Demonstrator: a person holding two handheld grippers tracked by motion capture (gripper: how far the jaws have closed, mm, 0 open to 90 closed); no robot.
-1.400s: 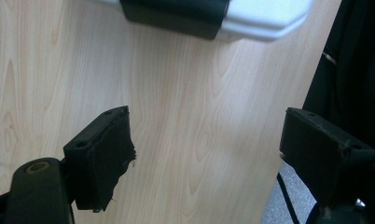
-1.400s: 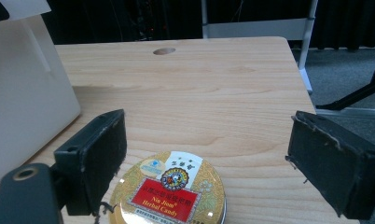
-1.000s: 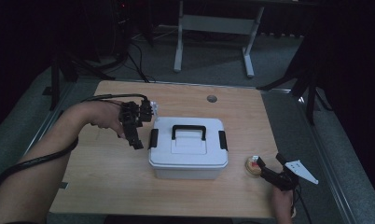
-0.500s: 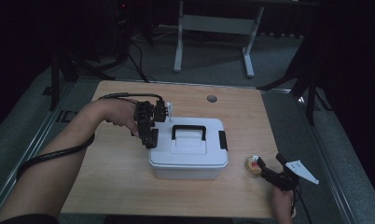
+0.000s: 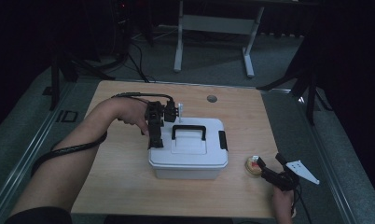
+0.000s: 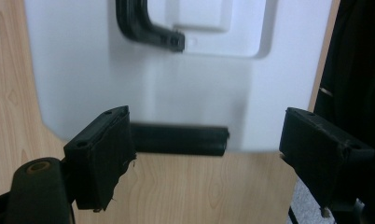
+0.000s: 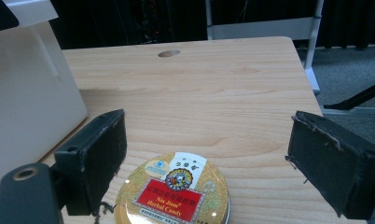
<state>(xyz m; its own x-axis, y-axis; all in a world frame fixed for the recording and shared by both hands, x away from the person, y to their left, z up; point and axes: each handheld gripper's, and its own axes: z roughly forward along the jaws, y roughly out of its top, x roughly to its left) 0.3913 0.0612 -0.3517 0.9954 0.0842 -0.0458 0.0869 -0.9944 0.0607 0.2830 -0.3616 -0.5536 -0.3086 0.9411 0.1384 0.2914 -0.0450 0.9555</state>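
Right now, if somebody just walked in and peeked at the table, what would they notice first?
Probably the big white box with a black handle, sitting in the middle of the wooden table. The left gripper hangs open over the box's left end, just above a black latch. Near the right edge lies a little round gold candy tin with a red label, between the right gripper's open jaws.

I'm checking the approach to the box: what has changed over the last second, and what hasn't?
The left claw moved across the table toward the white box and now hangs over its left end, jaws open either side of the black side latch, gripping nothing. The box, the round candy tin and the right claw, open around the tin, stayed put.
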